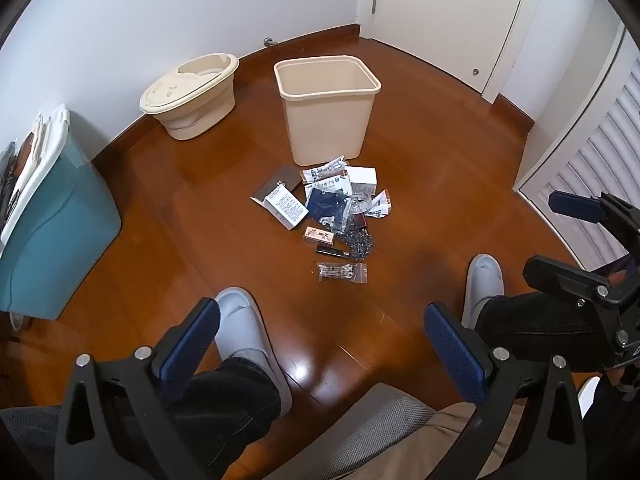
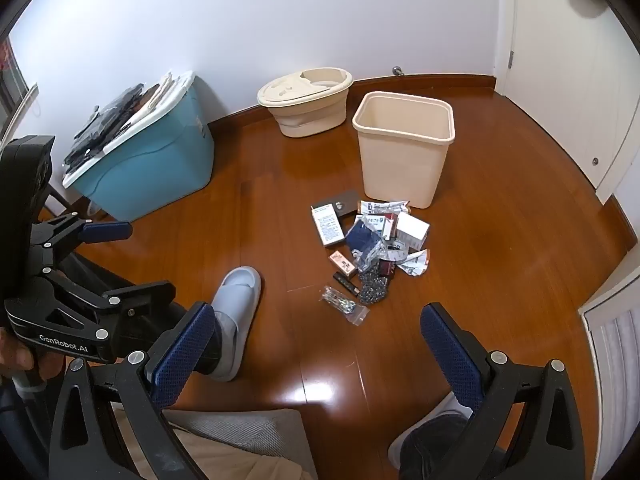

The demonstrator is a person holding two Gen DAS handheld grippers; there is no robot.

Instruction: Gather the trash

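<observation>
Both grippers wide open, tilted down, nothing between the jaws.

Left gripper [image 1: 322, 340]: blue-padded fingers [image 1: 192, 336] spread far apart, gap bare. Right gripper [image 2: 316, 342]: same pose, pads wide. Each shows at the edge of the other's view. Person seated; dark trouser legs, pale slippers: left foot [image 2: 236, 308] forward, right foot [image 1: 484, 284] at near right. A hand [image 2: 16, 354] grips the left gripper's handle.

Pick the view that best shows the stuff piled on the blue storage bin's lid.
Right wrist view: the blue storage bin appears whole, with dark items and pale sheets visible on its white lid. The left wrist view catches it at the frame's distorted left edge, the lid seen nearly edge-on.
</observation>
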